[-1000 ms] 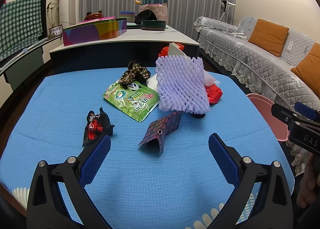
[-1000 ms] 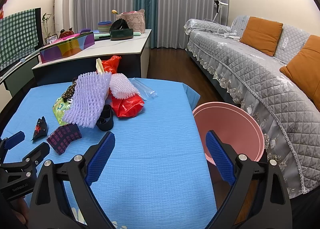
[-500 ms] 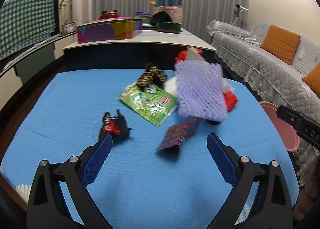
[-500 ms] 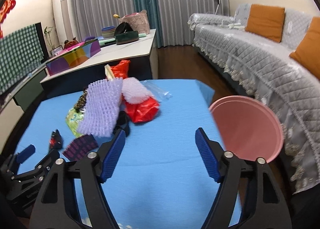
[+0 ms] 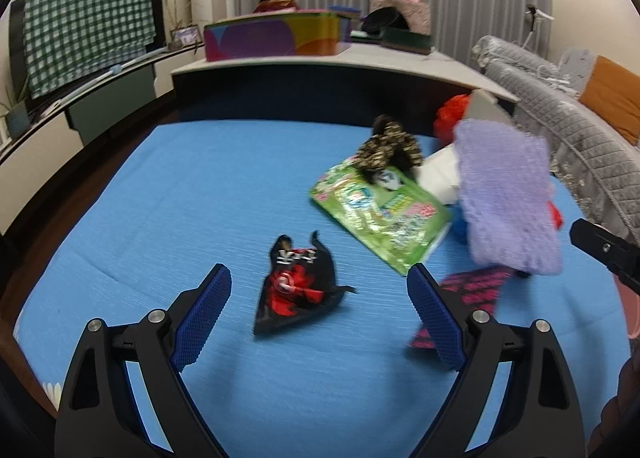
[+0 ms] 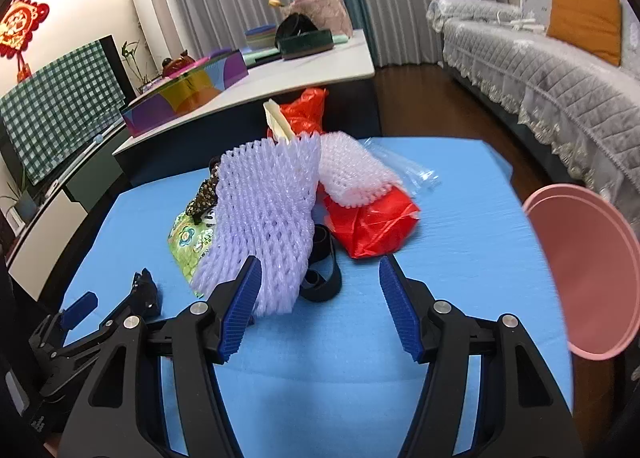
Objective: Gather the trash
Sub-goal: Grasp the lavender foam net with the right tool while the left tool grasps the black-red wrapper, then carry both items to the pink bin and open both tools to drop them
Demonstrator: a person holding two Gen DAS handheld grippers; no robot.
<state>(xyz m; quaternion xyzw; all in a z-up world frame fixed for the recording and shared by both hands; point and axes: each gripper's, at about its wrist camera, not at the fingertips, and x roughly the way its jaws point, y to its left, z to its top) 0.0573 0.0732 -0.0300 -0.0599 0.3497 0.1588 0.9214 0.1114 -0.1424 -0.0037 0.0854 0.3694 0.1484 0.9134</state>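
Hovering low over the blue table (image 5: pixel 160 186), the left gripper (image 5: pixel 316 300) has its jaws wide but closing, with a black-and-red wrapper (image 5: pixel 298 290) lying on the cloth in line between them, untouched. At centre right of that view lie a green packet (image 5: pixel 380 214), a purple foam net (image 5: pixel 508 198) and a pink patterned wrapper (image 5: pixel 476 290). The right gripper (image 6: pixel 318 304) is also closing, jaws at middling width with nothing pressed; just beyond them lie a black band (image 6: pixel 322 278) and a red bag (image 6: pixel 372 224). A pink bin (image 6: pixel 588 270) sits at the right edge.
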